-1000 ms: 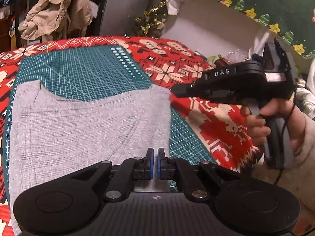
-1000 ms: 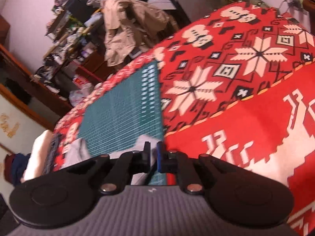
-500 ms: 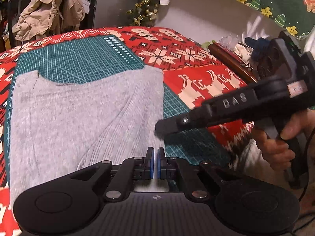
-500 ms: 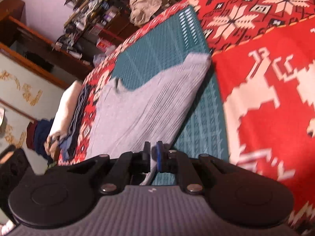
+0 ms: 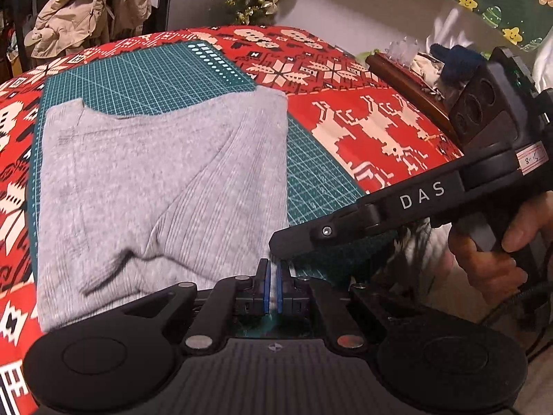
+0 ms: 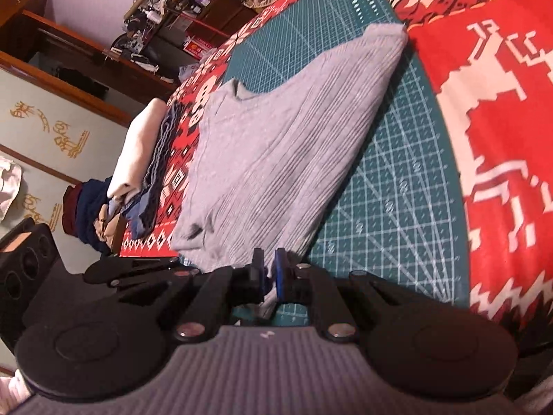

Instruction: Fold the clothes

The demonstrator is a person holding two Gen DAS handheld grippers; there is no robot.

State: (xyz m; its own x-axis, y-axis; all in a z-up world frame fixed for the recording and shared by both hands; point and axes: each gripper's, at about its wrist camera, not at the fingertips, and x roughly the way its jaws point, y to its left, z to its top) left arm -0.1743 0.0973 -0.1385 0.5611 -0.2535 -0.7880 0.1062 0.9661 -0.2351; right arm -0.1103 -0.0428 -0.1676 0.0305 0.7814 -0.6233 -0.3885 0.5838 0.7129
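Left wrist view: the grey ribbed sweater [image 5: 162, 186] is seen lying folded on the green cutting mat [image 5: 321, 173], its near edge pinched in the narrow jaws of the left gripper [image 5: 273, 285] and right gripper [image 6: 269, 273], probably so the next fold can be drawn over evenly.

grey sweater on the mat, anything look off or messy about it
Mostly tidy: the grey sweater lies flat and roughly square on the green cutting mat. One flaw: a dark ridged wrinkle puckers the fabric near its near edge, left of the left gripper. Nothing looks damaged.
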